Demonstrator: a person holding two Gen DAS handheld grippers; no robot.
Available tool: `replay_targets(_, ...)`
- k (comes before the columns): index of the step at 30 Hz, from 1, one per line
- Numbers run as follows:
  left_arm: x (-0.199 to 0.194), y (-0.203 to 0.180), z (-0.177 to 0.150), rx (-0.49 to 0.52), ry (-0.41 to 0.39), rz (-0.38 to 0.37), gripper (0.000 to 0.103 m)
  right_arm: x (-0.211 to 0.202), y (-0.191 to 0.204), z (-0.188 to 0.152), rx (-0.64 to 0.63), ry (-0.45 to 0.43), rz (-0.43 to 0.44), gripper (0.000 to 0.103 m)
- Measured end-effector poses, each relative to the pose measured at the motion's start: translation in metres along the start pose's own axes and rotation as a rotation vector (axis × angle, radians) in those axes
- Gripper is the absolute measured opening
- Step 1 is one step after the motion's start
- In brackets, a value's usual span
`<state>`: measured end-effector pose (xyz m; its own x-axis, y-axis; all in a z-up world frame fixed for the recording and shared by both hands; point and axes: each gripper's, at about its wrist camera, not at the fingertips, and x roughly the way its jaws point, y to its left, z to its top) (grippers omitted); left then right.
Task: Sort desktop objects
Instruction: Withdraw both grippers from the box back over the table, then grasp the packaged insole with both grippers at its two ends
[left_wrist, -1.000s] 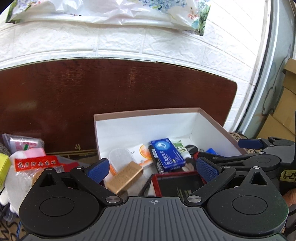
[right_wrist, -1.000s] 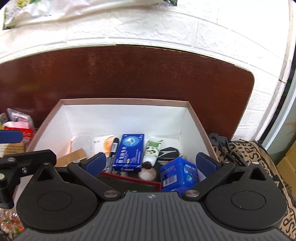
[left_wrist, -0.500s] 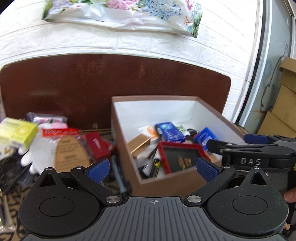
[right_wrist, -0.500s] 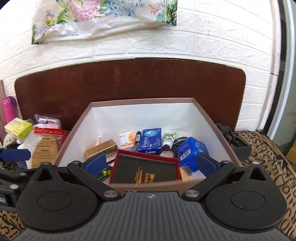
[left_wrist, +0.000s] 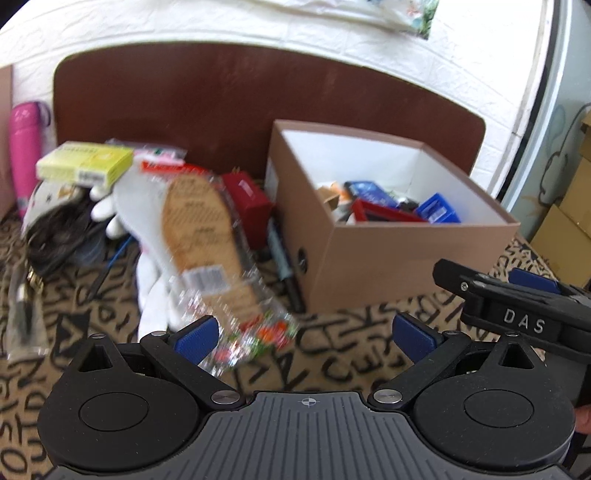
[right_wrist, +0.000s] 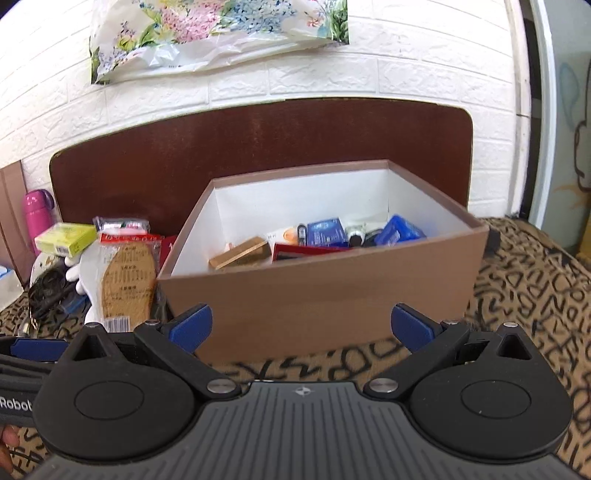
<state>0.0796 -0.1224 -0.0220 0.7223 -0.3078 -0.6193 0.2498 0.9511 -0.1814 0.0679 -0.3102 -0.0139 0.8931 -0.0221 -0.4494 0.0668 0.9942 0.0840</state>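
Both my tongs, left (left_wrist: 306, 336) and right (right_wrist: 301, 325), gape wide, empty; crinkly clear-wrapped brown insole pack (left_wrist: 207, 236) looks slippery, could slide off its pile beside the brown cardboard box (left_wrist: 388, 258).

Brown box (right_wrist: 332, 295), white inside — tan cloth (right_wrist: 535, 295) with black squiggles; pink bottle (left_wrist: 26, 147) upper left, yellow-green carton (left_wrist: 85, 164) beside.

White brick wall (right_wrist: 406, 48), dark brown board (right_wrist: 295, 136), patterned cloth (right_wrist: 535, 295)
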Motion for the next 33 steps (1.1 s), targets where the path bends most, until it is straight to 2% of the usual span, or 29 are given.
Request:
replay_targets(10,-0.008,0.030,-0.025,-0.063,0.062,0.057,0.103,-0.016,0.023,-0.035,0.007,0.043,-0.006,0.103)
replay_targets(19,-0.019,0.053,-0.042,-0.084,0.075,0.065,0.103,-0.021,0.040,-0.046,-0.009,0.065,0.029,0.103)
replay_targets(23,-0.022,0.073,-0.042,-0.147,0.068,0.059,0.103,-0.013,0.046,-0.051,-0.026,0.088,0.044,0.103)
replay_targets(27,-0.022,0.088,-0.035,-0.195,0.040,0.055,0.103,-0.002,0.048,-0.055,0.003,0.126,0.093,0.103)
replay_targets(33,-0.005,0.092,-0.024,-0.188,0.039,0.041,0.101,0.016,0.066,-0.058,-0.039,0.144,0.211,0.102)
